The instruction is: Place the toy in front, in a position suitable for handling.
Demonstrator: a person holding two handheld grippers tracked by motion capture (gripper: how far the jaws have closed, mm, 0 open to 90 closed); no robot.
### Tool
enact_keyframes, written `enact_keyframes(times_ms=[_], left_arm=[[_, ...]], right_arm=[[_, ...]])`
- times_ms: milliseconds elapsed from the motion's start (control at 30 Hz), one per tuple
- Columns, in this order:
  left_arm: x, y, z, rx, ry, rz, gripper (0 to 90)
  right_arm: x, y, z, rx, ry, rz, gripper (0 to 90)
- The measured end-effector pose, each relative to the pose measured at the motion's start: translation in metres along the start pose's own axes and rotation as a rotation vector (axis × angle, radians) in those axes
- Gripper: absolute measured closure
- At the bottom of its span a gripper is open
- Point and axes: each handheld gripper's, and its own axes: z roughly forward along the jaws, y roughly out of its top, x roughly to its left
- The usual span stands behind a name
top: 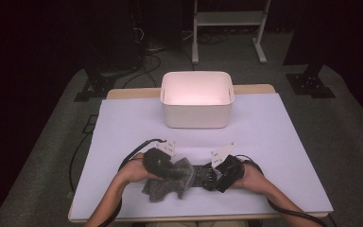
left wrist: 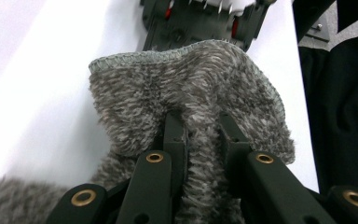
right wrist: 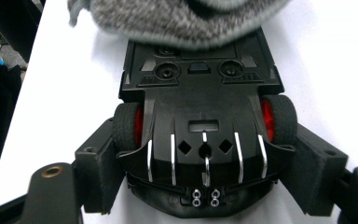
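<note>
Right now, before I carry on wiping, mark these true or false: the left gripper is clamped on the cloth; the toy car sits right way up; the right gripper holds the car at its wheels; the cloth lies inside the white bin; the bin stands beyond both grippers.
1. The left gripper is clamped on the grey cloth: true.
2. The toy car sits right way up: false, its underside faces up.
3. The right gripper holds the car at its wheels: true.
4. The cloth lies inside the white bin: false, it rests over the car.
5. The bin stands beyond both grippers: true.
</note>
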Motion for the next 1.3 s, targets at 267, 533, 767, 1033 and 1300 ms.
enact_keyframes(times_ms=[267, 533, 767, 1033, 1300], left_arm=[[-0.006, 0.037, 0.027, 0.01, -0.053, 0.075, 77.3], [-0.007, 0.037, 0.028, 0.008, -0.048, 0.108, 77.3], [-0.006, 0.005, 0.009, -0.03, -0.012, 0.088, 77.3], [-0.003, -0.027, -0.015, -0.042, 0.048, 0.023, 77.3], [0.003, -0.038, -0.023, -0.052, 0.073, -0.018, 77.2]], right_arm=[[0.001, -0.001, 0.0, -0.007, 0.002, 0.008, 22.9], [0.001, -0.001, 0.0, -0.008, -0.004, -0.007, 23.0], [0.001, -0.002, 0.0, -0.008, -0.005, -0.009, 23.0], [0.001, -0.002, 0.0, -0.011, -0.007, -0.008, 23.1], [0.002, -0.002, 0.0, -0.005, -0.011, -0.012, 23.1]])
